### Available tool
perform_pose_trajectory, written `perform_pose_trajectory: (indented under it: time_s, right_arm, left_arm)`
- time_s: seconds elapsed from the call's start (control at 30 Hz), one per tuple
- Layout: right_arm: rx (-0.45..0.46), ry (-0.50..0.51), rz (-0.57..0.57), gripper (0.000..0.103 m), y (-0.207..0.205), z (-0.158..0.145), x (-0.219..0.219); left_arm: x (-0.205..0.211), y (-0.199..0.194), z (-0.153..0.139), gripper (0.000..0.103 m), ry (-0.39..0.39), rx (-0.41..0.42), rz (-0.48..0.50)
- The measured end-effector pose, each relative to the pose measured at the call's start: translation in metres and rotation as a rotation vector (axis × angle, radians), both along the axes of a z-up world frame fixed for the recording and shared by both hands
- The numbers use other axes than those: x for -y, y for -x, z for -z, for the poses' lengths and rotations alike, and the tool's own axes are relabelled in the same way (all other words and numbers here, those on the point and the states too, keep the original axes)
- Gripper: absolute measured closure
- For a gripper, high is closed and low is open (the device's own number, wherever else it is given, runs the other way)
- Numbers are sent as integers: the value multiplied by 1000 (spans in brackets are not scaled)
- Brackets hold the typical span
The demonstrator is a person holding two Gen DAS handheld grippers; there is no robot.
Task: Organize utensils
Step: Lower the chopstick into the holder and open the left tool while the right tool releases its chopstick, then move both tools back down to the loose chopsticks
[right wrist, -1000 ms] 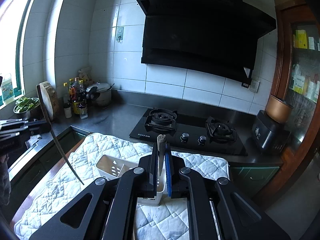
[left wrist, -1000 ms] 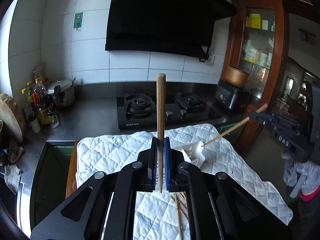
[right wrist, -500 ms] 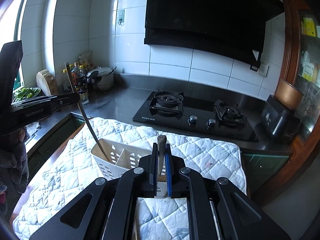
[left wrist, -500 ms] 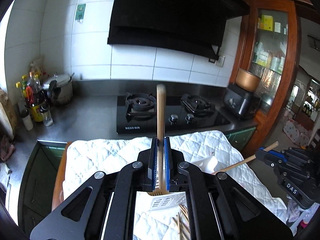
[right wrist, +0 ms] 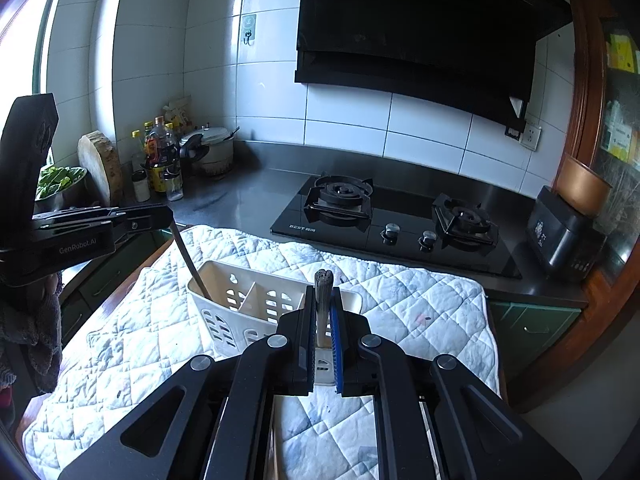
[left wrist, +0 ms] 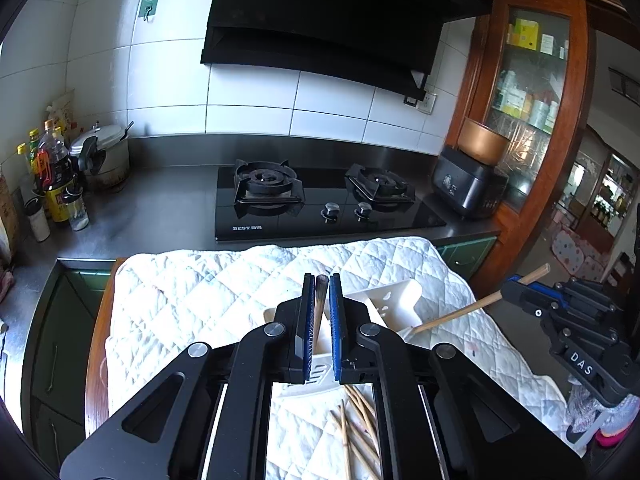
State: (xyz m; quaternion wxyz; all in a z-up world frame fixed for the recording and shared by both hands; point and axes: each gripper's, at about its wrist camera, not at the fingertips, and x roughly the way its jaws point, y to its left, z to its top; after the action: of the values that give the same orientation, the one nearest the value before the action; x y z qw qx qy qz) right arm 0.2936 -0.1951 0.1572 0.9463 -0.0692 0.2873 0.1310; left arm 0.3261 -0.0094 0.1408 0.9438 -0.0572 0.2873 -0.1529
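A white slotted utensil caddy [right wrist: 244, 300] stands on the quilted white mat [right wrist: 128, 344]; it also shows in the left wrist view [left wrist: 392, 300]. My left gripper [left wrist: 321, 320] has its jaws slightly parted around a wooden chopstick [left wrist: 319, 304] that stands in the caddy's left compartment; it also shows in the right wrist view [right wrist: 192, 260]. My right gripper [right wrist: 322, 328] is shut on another wooden chopstick [right wrist: 323, 292], held above the caddy's right end; that stick also shows in the left wrist view [left wrist: 476, 308]. Several loose chopsticks [left wrist: 356, 420] lie on the mat.
A black gas hob [left wrist: 320, 200] sits behind the mat on the steel counter. Bottles [left wrist: 52, 176] and a pot [left wrist: 104, 156] stand at the back left. A dark cooker [left wrist: 468, 188] stands at the right by a wooden cabinet. A cutting board [right wrist: 100, 168] leans at the left.
Both grippers have come down toward the caddy. The left chopstick has dropped through the jaws into the caddy, and the left jaws have parted slightly. The right chopstick has moved down over the caddy.
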Motion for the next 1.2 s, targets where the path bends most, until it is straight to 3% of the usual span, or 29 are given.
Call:
perform_pose_trajectory:
  time_s: [0.3, 0.5, 0.97, 1.2]
  right_arm:
    - [25, 14, 8, 96, 21, -12, 2]
    - [25, 17, 16, 96, 22, -13, 2]
    - [-42, 1, 36, 95, -14, 10, 4]
    - [41, -2, 42, 71, 22, -4, 9]
  left_arm:
    - [4, 41, -10, 97, -41, 53, 7]
    - [-4, 55, -16, 97, -29, 62, -8]
    - [-8, 71, -9, 94, -29, 61, 22]
    - [-9, 94, 12, 94, -52, 40, 20]
